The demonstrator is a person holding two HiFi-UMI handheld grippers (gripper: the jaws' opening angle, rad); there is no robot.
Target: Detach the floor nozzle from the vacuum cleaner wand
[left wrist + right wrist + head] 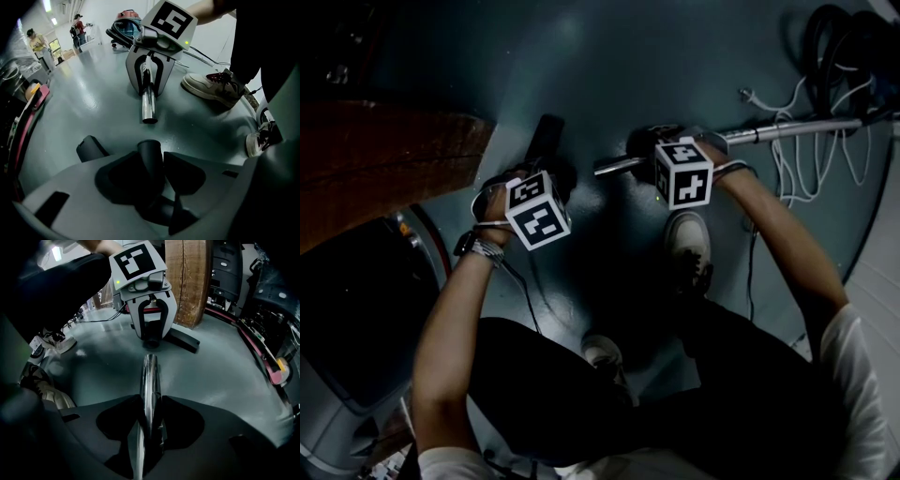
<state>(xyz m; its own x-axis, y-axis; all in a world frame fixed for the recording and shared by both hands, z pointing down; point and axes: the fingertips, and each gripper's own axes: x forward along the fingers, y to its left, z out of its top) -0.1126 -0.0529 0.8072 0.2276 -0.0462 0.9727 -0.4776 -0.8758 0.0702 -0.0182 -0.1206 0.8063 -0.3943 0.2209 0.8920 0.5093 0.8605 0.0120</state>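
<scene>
**Separated: floor nozzle (546,141) and wand (806,127)**

Head view: left gripper (546,183) and right gripper (656,155) point down at the floor.
Left gripper view: jaws pinch the nozzle's black neck, apart from the wand's end.
Right gripper view: jaws clamp the wand.

Legible text, numbers, brands: none recorded. Only unlettered black-and-white square markers appeared, on left cube (538,210) and right cube (683,173).

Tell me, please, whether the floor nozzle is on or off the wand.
Off: the wand ends short of the nozzle neck, with floor between them.
</scene>
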